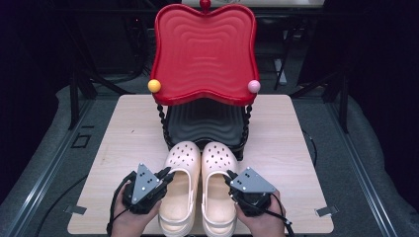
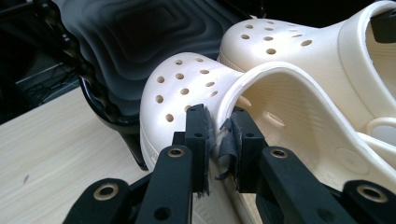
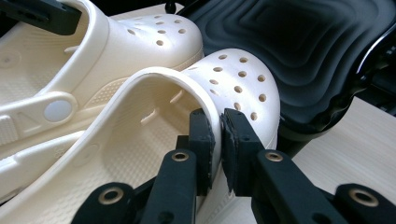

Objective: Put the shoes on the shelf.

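Two cream clogs lie side by side near the table's front edge, toes toward the rack. My left gripper (image 1: pixel 165 174) is shut on the outer rim of the left clog (image 1: pixel 181 170); in the left gripper view its jaws pinch that clog's (image 2: pixel 187 88) wall at my gripper (image 2: pixel 220 135). My right gripper (image 1: pixel 230 177) is shut on the outer rim of the right clog (image 1: pixel 217 168); in the right gripper view the right clog (image 3: pixel 233 79) has its wall clamped by my gripper (image 3: pixel 217 135).
A two-tier rack stands behind the clogs: a red wavy upper tray (image 1: pixel 204 49) and a black lower tray (image 1: pixel 205 123) just beyond the toes. The light wooden table (image 1: pixel 128 133) has bare room left and right. Dark floor surrounds it.
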Available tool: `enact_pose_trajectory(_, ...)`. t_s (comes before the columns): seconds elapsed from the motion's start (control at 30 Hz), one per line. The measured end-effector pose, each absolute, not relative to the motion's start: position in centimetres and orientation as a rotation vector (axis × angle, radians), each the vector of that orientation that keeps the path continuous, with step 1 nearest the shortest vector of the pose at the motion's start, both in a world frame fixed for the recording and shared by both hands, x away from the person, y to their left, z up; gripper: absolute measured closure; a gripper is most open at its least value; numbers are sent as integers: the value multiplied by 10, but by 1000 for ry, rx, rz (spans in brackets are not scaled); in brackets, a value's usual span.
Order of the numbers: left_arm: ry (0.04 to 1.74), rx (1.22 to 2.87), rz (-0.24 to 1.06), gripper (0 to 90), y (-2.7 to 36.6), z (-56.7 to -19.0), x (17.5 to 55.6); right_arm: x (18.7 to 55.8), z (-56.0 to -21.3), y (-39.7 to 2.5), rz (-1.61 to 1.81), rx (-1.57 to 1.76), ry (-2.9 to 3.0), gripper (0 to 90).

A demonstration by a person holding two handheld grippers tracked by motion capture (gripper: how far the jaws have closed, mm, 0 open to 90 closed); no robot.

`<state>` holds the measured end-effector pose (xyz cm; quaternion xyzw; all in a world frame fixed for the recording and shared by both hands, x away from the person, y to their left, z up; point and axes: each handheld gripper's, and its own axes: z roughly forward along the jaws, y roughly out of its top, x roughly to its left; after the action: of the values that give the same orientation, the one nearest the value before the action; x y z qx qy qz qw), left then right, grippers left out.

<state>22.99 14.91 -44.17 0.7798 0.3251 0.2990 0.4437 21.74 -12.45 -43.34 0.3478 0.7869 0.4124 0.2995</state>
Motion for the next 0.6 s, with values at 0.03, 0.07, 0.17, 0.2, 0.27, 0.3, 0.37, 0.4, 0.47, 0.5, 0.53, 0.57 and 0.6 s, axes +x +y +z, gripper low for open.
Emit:
enact_pose_trajectory(0.03,806,1932,738,800,149,-441,232,219,-432,-124,1096,919,2087,823)
enact_pose_trajectory(0.07,812,1929,736,800,149,-440,234,220,-431,-124,1092,920,2087,823)
enact_pose_trajectory(0.17,814,1916,742,800,148,-437,240,226,-427,-123,1091,915,2082,823)
enact_pose_trajectory(0.2,815,1911,744,800,148,-435,242,227,-426,-123,1093,921,2079,823)
enact_pose_trajectory(0.27,817,1904,744,801,147,-432,245,229,-423,-122,1093,914,2077,823)
enact_pose_trajectory(0.3,811,1906,747,801,146,-430,245,230,-421,-122,1095,911,2073,822)
enact_pose_trajectory(0.37,802,1908,764,802,145,-427,247,230,-417,-121,1088,899,2063,823)
enact_pose_trajectory(0.4,800,1908,765,801,144,-426,248,231,-415,-121,1086,896,2059,823)
enact_pose_trajectory(0.47,798,1905,776,804,142,-424,253,235,-412,-121,1086,892,2050,823)
enact_pose_trajectory(0.5,797,1908,780,804,142,-422,256,237,-410,-121,1084,896,2047,824)
enact_pose_trajectory(0.53,803,1905,779,805,141,-421,259,239,-409,-122,1080,894,2045,824)
enact_pose_trajectory(0.57,806,1900,780,805,141,-420,263,242,-408,-122,1083,896,2040,824)
enact_pose_trajectory(0.6,812,1899,780,805,140,-419,269,246,-408,-122,1084,896,2038,824)
